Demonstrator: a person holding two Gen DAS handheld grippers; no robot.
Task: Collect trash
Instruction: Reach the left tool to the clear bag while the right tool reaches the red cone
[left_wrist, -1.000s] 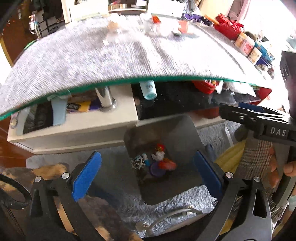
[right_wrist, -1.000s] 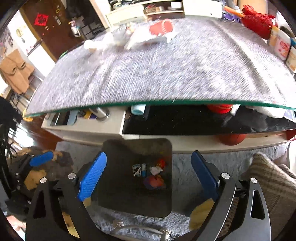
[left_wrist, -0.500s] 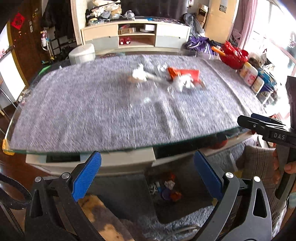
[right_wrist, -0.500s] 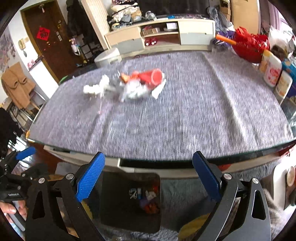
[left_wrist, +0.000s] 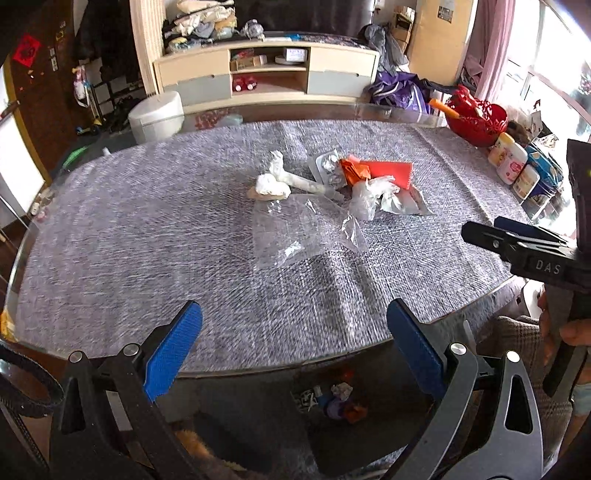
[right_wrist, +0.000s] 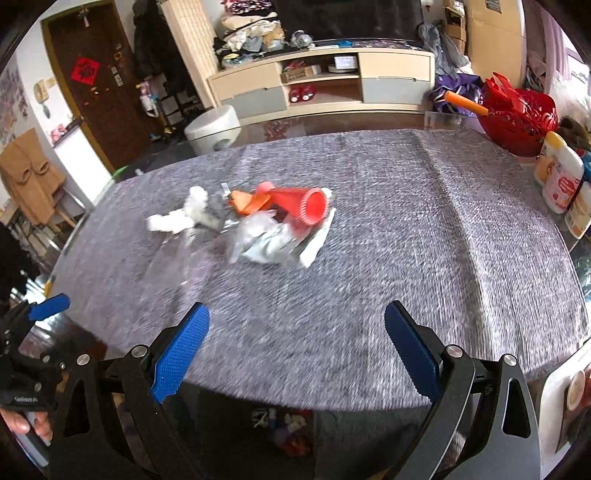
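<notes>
A heap of trash lies mid-table on the grey cloth: white crumpled tissue (left_wrist: 272, 184) (right_wrist: 173, 220), clear plastic film (left_wrist: 303, 230), a red paper cup (right_wrist: 308, 205), an orange wrapper (left_wrist: 354, 170) and a silver foil pouch (left_wrist: 404, 202) (right_wrist: 273, 243). My left gripper (left_wrist: 293, 350) hangs open over the table's near edge, nothing between its blue pads. My right gripper (right_wrist: 297, 345) is open too, short of the heap. Below the glass edge a dark bin (left_wrist: 332, 402) (right_wrist: 284, 424) holds small scraps.
A red basket (left_wrist: 474, 120) (right_wrist: 517, 110) and white bottles (left_wrist: 511, 162) (right_wrist: 559, 181) stand at the table's right end. A TV cabinet (left_wrist: 266, 72) and a white round bin (left_wrist: 157, 114) lie beyond. A hand (left_wrist: 569, 332) holds the other gripper at right.
Both grippers have risen from looking down into the bin under the table to facing across the tabletop; the trash heap now sits in the middle of both views.
</notes>
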